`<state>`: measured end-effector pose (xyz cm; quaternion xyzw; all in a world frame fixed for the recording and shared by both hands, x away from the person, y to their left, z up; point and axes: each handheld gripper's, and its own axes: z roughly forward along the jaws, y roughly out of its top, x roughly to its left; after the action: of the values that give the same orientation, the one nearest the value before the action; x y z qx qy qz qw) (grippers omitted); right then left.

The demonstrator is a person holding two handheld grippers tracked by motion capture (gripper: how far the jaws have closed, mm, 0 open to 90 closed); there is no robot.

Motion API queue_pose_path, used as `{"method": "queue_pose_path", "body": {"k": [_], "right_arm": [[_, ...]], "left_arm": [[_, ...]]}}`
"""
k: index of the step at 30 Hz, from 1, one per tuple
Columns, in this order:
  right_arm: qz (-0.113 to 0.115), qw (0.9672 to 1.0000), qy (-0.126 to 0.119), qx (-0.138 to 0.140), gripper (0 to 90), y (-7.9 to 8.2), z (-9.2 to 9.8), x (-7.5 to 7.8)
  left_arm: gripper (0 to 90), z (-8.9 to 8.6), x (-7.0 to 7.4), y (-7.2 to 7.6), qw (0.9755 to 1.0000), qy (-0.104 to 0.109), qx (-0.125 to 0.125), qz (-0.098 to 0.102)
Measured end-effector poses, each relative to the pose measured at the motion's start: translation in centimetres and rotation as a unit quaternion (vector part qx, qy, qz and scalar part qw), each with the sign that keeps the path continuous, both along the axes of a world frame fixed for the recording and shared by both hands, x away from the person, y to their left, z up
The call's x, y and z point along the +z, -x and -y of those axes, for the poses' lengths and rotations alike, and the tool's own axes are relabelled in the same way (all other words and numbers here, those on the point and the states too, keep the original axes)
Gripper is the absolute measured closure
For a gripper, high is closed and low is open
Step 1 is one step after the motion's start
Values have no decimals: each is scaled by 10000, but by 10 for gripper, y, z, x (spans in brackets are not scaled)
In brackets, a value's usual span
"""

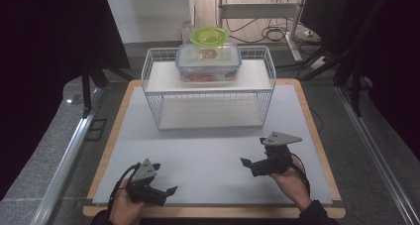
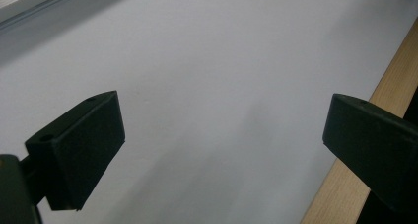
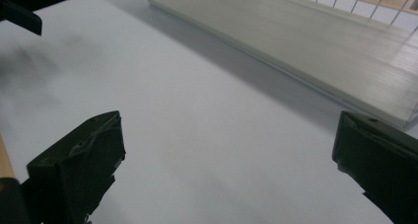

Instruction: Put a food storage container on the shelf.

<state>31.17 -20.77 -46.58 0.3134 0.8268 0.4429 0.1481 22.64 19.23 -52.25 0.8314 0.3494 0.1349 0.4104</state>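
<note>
A white wire rack (image 1: pixel 153 93) with two shelves stands at the back middle of the table. On its upper shelf sits a clear lidded container (image 1: pixel 208 62) with something red inside, and a green bowl (image 1: pixel 210 35) rests on the lid. My left gripper (image 1: pixel 164 178) is held low at the near left, open and empty, over the grey mat (image 2: pixel 212 61). At the near right my right gripper (image 1: pixel 253 151) is open too, nothing between its jaws, and points toward the rack's lower shelf (image 3: pixel 320 41). In the right gripper view, my left gripper's jaw tip (image 3: pixel 19 14) shows at the far left.
A grey mat (image 1: pixel 208 150) covers the wooden table (image 1: pixel 317 136); the table's wooden edge (image 2: pixel 360 150) runs beside my left gripper. Metal rails flank the table, and cables and a stand lie behind the rack. The rack's lower shelf (image 1: pixel 210 111) is bare.
</note>
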Motion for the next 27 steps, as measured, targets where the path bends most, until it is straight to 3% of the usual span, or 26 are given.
{"method": "queue_pose_path", "body": {"k": [11, 27], "right_arm": [[-38, 9997, 222, -98, 0, 14, 12, -16], [-466, 9962, 633, -371, 0, 29, 30, -44]], "left_arm": [[22, 1, -1, 0, 10000, -30, -19, -7], [20, 2, -2, 0, 10000, -91, -39, -1]]}}
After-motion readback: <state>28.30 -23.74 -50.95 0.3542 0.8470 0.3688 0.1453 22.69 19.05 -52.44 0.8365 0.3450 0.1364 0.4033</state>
